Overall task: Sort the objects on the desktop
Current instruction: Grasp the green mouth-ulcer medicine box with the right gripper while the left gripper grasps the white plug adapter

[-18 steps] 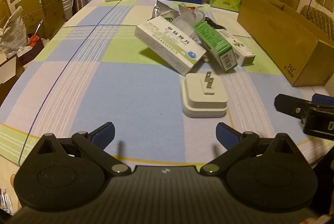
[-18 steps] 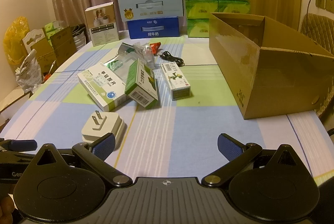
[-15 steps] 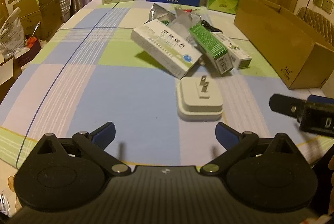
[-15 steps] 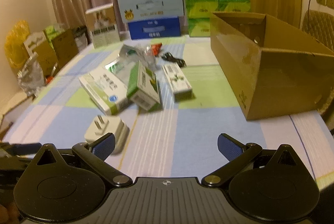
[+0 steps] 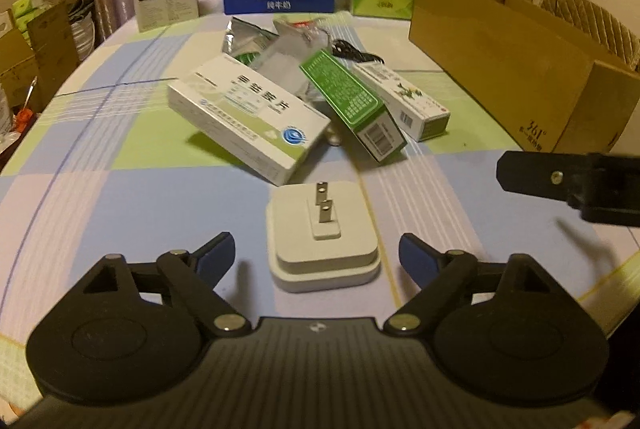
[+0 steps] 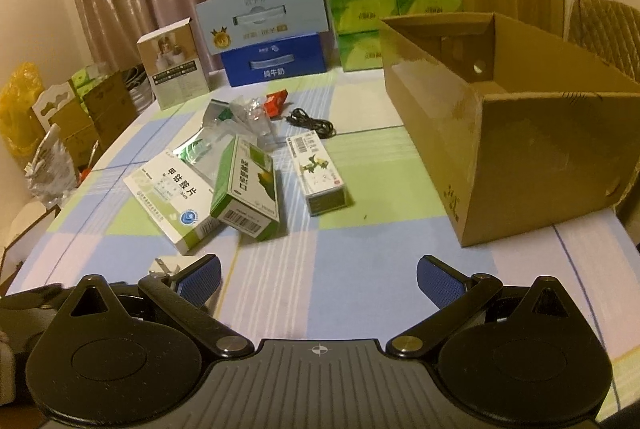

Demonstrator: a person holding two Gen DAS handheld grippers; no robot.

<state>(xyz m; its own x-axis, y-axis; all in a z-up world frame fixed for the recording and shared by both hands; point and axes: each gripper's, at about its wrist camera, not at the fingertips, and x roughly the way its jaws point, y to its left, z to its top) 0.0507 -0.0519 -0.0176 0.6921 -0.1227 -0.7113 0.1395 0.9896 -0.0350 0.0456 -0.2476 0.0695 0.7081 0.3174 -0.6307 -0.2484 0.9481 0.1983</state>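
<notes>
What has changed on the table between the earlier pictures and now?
The left gripper has moved forward toward the white plug adapter, which now lies between its open jaws, not yet gripped. In the right wrist view the adapter has slid almost out of sight behind the right gripper. Nothing was picked up or released. The medicine boxes and the cardboard box stayed in place.

We see a white plug adapter [image 5: 324, 241] lying flat on the checked tablecloth, two metal prongs up. Just behind it a long white medicine box [image 5: 248, 119] lies tilted, one end raised. A green box [image 5: 352, 105] leans beside it, barcode end toward us. A slim white-green box [image 5: 402, 101] lies flat beside that. Crumpled foil and clear packets [image 6: 240, 125], a small red pack [image 6: 276, 103] and a coiled black cable [image 6: 312, 123] sit further back.
</notes>
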